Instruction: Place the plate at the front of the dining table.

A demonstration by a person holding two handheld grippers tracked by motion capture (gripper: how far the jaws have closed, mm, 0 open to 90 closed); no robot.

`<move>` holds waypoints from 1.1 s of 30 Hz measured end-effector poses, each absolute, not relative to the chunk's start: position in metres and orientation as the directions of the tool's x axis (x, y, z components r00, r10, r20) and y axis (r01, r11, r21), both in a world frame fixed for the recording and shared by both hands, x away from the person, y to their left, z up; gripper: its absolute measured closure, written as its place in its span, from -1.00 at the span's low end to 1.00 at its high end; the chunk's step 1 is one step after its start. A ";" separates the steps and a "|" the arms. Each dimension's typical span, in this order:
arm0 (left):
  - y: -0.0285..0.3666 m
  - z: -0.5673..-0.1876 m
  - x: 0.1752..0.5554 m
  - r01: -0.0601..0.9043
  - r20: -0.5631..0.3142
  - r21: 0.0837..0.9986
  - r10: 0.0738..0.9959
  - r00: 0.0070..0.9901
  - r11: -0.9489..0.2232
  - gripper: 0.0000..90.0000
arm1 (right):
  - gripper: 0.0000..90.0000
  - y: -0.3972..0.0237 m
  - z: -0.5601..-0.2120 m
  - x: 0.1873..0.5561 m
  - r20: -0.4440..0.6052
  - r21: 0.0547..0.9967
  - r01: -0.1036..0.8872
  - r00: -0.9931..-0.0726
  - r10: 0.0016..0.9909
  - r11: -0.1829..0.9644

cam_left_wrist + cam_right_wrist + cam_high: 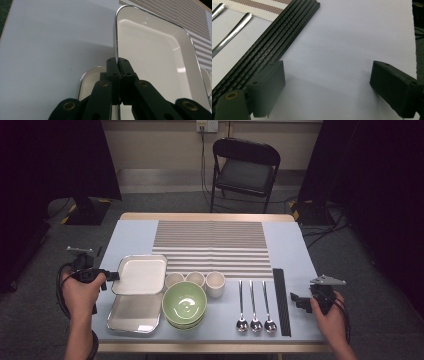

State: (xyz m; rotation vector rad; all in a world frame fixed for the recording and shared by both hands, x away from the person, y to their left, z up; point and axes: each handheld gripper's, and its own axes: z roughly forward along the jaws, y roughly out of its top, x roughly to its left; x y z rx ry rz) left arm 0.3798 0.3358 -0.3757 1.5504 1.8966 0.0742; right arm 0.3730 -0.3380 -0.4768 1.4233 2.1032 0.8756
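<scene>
No readable text, label, brand, number or sign from where I sit, on any feed.
</scene>
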 end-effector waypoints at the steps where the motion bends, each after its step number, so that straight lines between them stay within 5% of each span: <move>1: 0.335 -0.375 0.380 0.847 -0.462 0.444 0.885 -0.065 0.294 0.97 | -0.73 -0.338 -0.477 0.373 -0.016 0.717 0.645 -0.365 0.931 0.265; 33: 0.313 -0.362 0.415 0.843 -0.468 0.456 0.883 -0.044 0.284 0.97 | -0.73 -0.338 -0.477 0.373 -0.013 0.716 0.647 -0.365 0.931 0.263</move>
